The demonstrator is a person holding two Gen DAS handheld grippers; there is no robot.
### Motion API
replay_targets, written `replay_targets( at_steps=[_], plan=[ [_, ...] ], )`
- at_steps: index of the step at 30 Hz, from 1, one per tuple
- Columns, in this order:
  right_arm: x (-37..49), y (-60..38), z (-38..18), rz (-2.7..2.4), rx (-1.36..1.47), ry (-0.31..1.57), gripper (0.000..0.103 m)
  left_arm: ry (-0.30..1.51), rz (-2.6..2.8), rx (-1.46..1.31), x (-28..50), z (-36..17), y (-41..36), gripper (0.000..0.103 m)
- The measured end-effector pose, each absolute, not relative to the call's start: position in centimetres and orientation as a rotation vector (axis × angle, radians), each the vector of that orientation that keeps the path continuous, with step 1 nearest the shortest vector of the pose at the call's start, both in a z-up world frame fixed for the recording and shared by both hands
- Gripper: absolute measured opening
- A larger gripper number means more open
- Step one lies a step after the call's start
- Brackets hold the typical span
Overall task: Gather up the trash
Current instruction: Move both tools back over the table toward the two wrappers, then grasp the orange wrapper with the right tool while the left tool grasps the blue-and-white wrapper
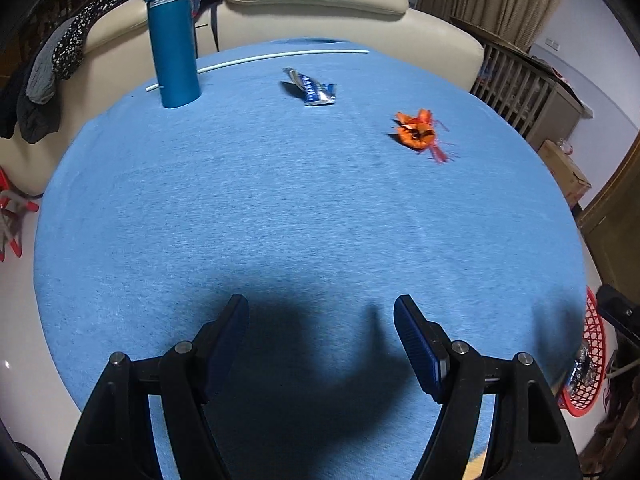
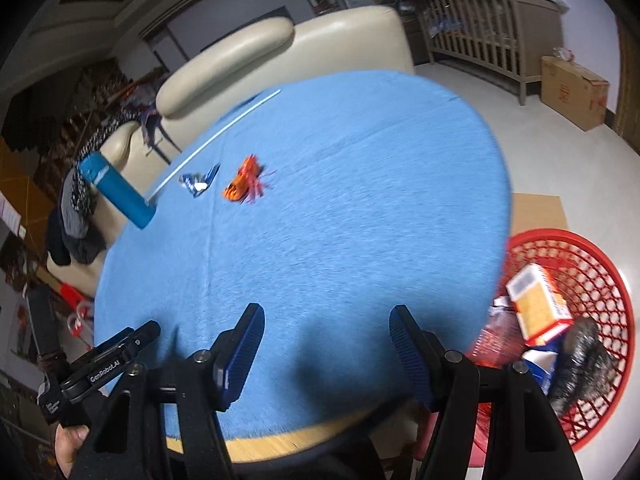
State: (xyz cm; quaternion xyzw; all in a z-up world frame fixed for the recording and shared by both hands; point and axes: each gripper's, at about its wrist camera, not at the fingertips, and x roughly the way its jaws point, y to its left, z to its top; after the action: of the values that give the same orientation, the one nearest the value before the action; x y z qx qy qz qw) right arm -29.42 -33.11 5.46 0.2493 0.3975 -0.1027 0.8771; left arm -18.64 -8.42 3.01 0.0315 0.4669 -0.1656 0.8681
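Trash left: crumpled orange wrapper (image 1: 416, 133) and blue foil wrapper (image 1: 314, 90) on the blue tabletop (image 1: 280, 208). Both claws, left (image 1: 320, 340) and right (image 2: 326, 350), gape empty; pinch each low, then drop into the red mesh basket (image 2: 600, 264).

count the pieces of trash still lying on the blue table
2: a blue-and-silver wrapper near the far side, right of the blue bottle, and a crumpled orange wrapper further right. The white straw along the far edge might count too. Nothing looks hidden.
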Motion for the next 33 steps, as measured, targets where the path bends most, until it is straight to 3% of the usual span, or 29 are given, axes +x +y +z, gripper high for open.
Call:
replay_targets(
  at_steps=[18,22,31,33],
  plan=[
    [-12.3,-29.4,5.9,-0.114,0.444,0.825,0.068,0.986,-0.29,0.054,-15.6,2.0,-5.6,0.076],
    [-9.4,-29.5,5.2,-0.126,0.435,0.846,0.058,0.989,-0.286,0.061,-14.9,1.9,-5.4,0.076],
    [-3.3,-30.0,3.5,-0.139,0.427,0.879,0.048,1.003,-0.279,0.058,-12.9,1.9,-5.2,0.076],
    [-2.1,-29.8,2.6,-0.139,0.421,0.903,0.042,1.003,-0.277,0.061,-12.4,2.0,-5.3,0.076]
  ],
)
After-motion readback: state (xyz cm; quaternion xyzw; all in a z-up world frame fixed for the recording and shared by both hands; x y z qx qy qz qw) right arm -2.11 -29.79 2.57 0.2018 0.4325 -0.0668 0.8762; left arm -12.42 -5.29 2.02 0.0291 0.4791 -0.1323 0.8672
